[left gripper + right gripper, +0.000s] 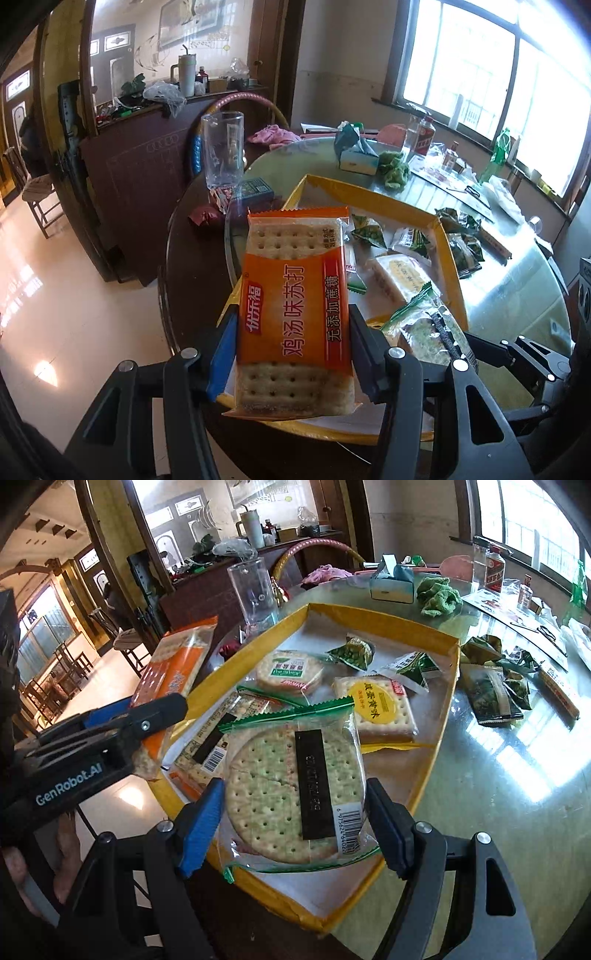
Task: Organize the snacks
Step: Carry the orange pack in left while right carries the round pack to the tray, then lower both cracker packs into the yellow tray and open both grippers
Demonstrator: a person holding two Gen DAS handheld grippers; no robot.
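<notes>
My left gripper (293, 354) is shut on an orange soda cracker pack (295, 306) and holds it above the near left corner of the yellow box lid tray (369, 190). The pack also shows in the right wrist view (177, 668), with the left gripper (147, 723) on it. My right gripper (295, 823) is shut on a round green cracker pack (295, 794), held over the tray's near end (439, 768). In the tray lie a round cracker pack (290, 672), a yellow-label square cracker pack (380, 710) and green pea packets (351, 651).
The tray sits on a round glass-topped table (517, 794). A tall clear glass (255, 594) stands behind the tray's left corner. Green snack packets (495, 686) lie to the tray's right. A tissue box (391, 581), a green cloth (439, 596) and bottles (493, 572) stand further back.
</notes>
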